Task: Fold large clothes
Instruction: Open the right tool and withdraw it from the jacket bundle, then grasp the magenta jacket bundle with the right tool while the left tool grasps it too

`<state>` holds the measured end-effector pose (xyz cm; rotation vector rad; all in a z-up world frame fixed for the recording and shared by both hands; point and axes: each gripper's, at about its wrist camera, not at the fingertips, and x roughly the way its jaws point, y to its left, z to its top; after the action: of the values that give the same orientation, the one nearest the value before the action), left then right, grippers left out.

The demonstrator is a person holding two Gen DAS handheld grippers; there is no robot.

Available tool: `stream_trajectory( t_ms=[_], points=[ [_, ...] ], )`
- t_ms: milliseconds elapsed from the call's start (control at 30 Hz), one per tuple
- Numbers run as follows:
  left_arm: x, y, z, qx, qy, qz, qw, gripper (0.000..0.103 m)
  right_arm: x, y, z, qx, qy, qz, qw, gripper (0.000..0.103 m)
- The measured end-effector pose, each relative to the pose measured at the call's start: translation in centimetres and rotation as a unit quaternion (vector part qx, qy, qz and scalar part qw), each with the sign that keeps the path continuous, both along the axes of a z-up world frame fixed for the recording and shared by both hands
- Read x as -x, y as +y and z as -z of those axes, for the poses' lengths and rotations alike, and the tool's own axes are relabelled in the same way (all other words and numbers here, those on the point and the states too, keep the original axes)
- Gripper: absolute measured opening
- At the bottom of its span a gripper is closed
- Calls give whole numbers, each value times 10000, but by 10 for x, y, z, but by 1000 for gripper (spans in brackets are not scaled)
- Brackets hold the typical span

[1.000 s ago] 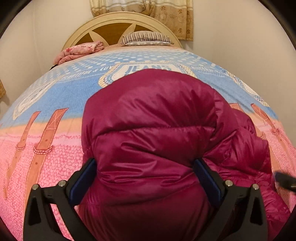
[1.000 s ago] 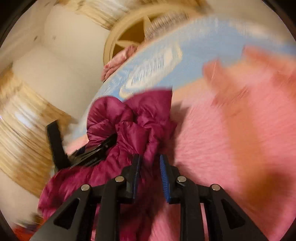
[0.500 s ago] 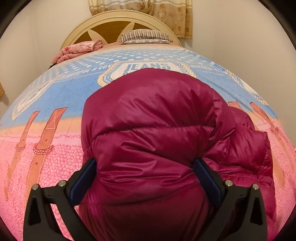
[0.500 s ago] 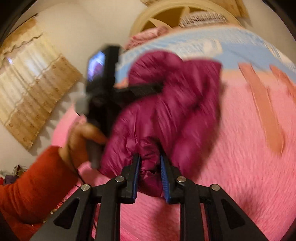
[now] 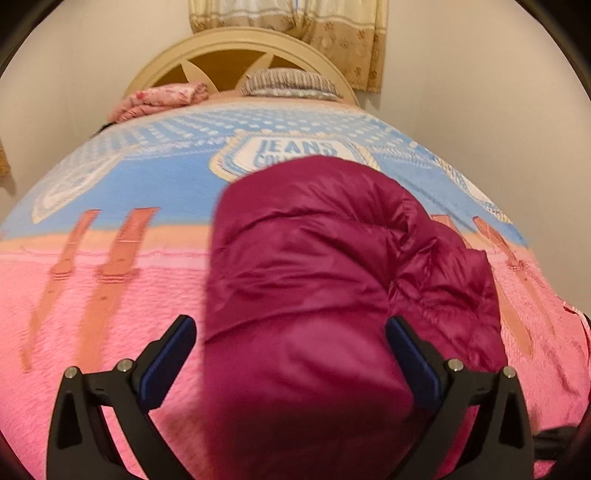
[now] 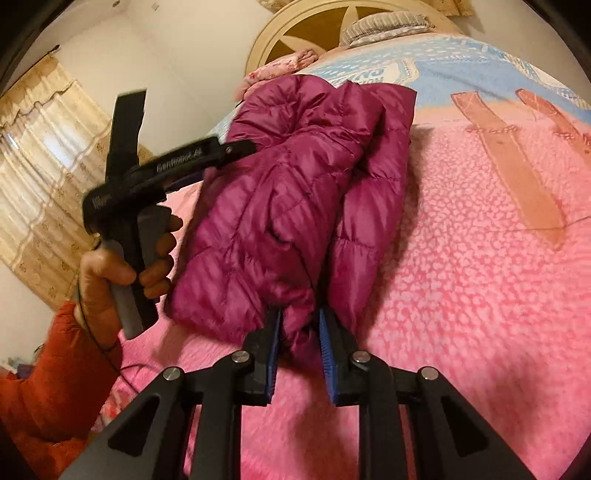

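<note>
Magenta quilted nylon fills the middle of both views: a puffy jacket [image 5: 317,280] lies bundled on a bed under a pink and blue blanket [image 5: 92,302]. Writing on the blanket's blue part reads "JEANS" [image 5: 295,146], with a second line half hidden behind the jacket. White lettering runs along the black body of the left gripper [image 6: 236,149] in the right wrist view, too blurred to read.

From the left wrist view, the left gripper [image 5: 291,343] has its jaws spread wide. The jacket's near end sits between them; a gap shows beside the left pad [image 5: 168,356], and the right pad [image 5: 413,360] lies at the fabric's edge, so no pinch is seen. A hand [image 6: 125,258] in an orange sleeve [image 6: 48,373] holds this tool left of the jacket.

The right gripper [image 6: 299,343] has its jaws nearly together, pinching a fold of the jacket's near end between the blue pads [image 6: 273,350]. The rest of the jacket stretches away ahead of those jaws toward a cream headboard [image 6: 314,22].
</note>
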<state>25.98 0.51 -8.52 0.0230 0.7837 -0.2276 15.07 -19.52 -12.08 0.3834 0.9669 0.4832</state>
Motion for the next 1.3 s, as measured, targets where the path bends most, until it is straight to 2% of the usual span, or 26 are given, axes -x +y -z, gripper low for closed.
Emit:
stream_trajectory(
  t_ms=[67, 167, 267, 333, 400, 467, 500, 567, 667, 767, 867, 1000, 1100, 1167, 1300],
  points=[
    [6, 5, -3, -59, -118, -93, 9999, 103, 2, -13, -18, -227, -8, -39, 9997, 21],
    [8, 1, -2, -199, -167, -181, 9995, 103, -6, -29, -52, -410, -446, 142, 9981, 21],
    [6, -2, 4, -128, -67, -186, 9997, 103, -31, -27, -88, -51, -1036, 437, 9936, 21],
    [6, -3, 8, -108, -35, -264, 9996, 103, -61, -18, -98, 391, -924, 802, 9917, 21],
    [4, -6, 12, -144, -17, -320, 9994, 103, -99, -4, -92, 490, -616, 1029, 9916, 21],
    [5, -7, 14, -245, -46, -365, 9990, 103, -133, 11, -81, 518, -604, 1159, 9901, 21],
    [6, -8, 15, -293, -58, -377, 9988, 103, -150, 22, -71, 771, -577, 1242, 9876, 21],
    [7, -10, 17, -375, -102, -397, 9985, 103, -172, 35, -51, 1176, -283, 1378, 9830, 21],
    [6, -13, 21, -421, -139, -405, 9982, 103, -191, 40, -19, 1368, -12, 1531, 9787, 21],
    [3, -16, 26, -360, -131, -399, 9985, 103, -186, 42, -9, 1673, -273, 1548, 9733, 21],
    [3, -25, 29, -488, -215, -430, 9977, 103, -188, 43, 0, 1819, -431, 1502, 9708, 21],
    [2, -41, 34, -846, -379, -459, 9946, 103, -202, 37, 12, 1771, -365, 1554, 9712, 20],
    [-5, -38, 37, -703, -237, -461, 9962, 103, -202, 42, 11, 1953, -386, 1517, 9682, 20],
    [-7, -34, 38, -607, -146, -427, 9971, 103, -200, 41, 10, 1892, -399, 1536, 9690, 20],
    [-4, -34, 38, -708, -155, -353, 9967, 103, -184, 34, 0, 1647, -442, 1620, 9719, 22]
  ],
)
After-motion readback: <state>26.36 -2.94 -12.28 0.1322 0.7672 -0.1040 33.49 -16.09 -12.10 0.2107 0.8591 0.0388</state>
